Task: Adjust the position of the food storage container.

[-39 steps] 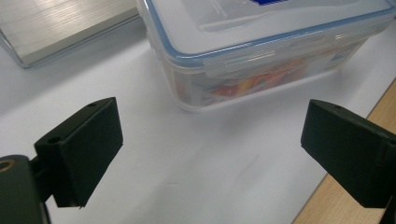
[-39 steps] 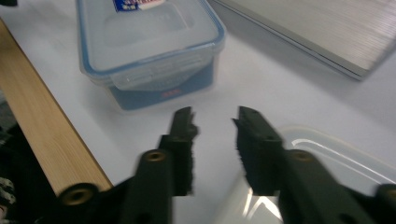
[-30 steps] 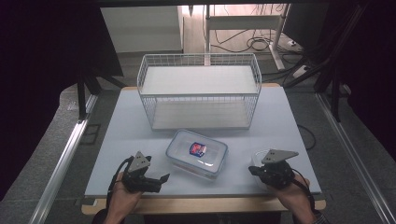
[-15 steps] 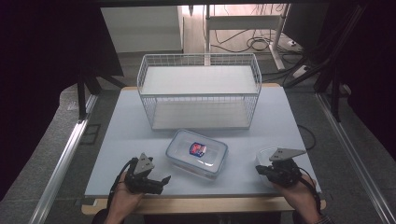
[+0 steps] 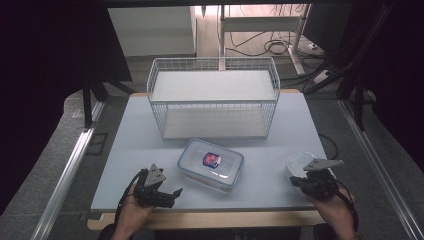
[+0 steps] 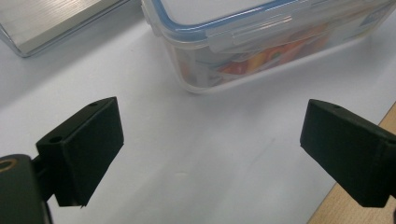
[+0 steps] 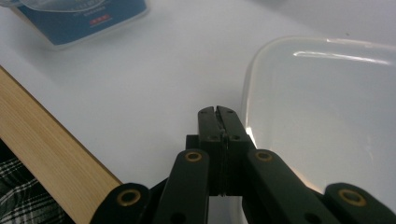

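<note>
1. Dark surroundings frame a pale worktop (image 5: 140, 150) with a wooden front edge; cables lie on the floor beyond its far side.
2. At the back of the worktop stands a white wire basket (image 5: 214, 97), upright, its long side facing the person.
3. Just in front of the basket, near the middle, lies a clear lidded container (image 5: 211, 163) with a blue seal and a printed label on top; it sits slightly askew to the worktop's edge; the left gripper view shows colourful contents through its wall.
4. The left gripper (image 5: 167, 194) rests low at the front left, near the container but apart from it; its jaws are spread wide with bare worktop between them, pointing toward the container's corner.
5. The right gripper (image 5: 298, 180) is at the front right; its jaws are pressed together with nothing between them.
6. A small translucent white tub (image 5: 298, 163), open and without a lid, sits at the right gripper's tips; in the right gripper view the closed jaws lie right at its rim (image 7: 252, 84); whether they touch it I cannot tell.
</note>
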The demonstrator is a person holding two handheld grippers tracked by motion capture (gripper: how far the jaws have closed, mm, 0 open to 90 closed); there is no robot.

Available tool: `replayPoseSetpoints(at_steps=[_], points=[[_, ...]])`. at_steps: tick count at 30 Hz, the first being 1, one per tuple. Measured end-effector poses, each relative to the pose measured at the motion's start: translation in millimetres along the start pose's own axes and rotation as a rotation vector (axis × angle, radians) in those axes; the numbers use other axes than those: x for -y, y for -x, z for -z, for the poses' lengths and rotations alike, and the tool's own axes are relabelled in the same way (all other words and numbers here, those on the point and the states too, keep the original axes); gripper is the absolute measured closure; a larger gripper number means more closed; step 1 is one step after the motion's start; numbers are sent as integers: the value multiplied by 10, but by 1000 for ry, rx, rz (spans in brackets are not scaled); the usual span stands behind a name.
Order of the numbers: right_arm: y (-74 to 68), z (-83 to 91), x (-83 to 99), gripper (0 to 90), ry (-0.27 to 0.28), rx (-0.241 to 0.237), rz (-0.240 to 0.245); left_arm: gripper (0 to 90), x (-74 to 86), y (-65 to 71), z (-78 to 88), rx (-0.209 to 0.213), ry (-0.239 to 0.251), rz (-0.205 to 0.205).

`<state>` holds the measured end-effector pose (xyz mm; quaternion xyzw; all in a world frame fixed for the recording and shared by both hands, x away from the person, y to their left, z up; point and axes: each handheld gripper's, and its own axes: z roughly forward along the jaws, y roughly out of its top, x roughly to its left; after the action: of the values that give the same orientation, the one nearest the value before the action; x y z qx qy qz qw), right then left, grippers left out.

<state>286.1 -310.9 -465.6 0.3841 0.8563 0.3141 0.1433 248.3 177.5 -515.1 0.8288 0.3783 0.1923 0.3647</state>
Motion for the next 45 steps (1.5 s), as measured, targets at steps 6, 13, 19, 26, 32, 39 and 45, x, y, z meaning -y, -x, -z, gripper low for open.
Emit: replayPoseSetpoints(at_steps=[6, 13, 19, 26, 32, 39, 45], points=[[87, 121, 123, 881, 1, -8, -49, 60, 0, 0, -5, -1, -1, 2], [143, 272, 286, 874, 4, -6, -89, 60, -1, 1, -12, -1, -4, 2], [224, 429, 438, 874, -1, 27, -131, 60, 1, 0, -20, 1, -7, 4], [359, 519, 556, 876, 12, 47, -178, 60, 0, 1, -33, 3, -11, 5], [408, 568, 593, 876, 3, 65, -195, 60, 2, -2, -37, 7, -10, 10], [503, 616, 740, 858, -37, 139, -250, 60, 0, -3, -42, 11, -9, 11], [567, 583, 729, 859, -27, 162, -269, 60, -4, -4, -54, 15, -12, 10]])
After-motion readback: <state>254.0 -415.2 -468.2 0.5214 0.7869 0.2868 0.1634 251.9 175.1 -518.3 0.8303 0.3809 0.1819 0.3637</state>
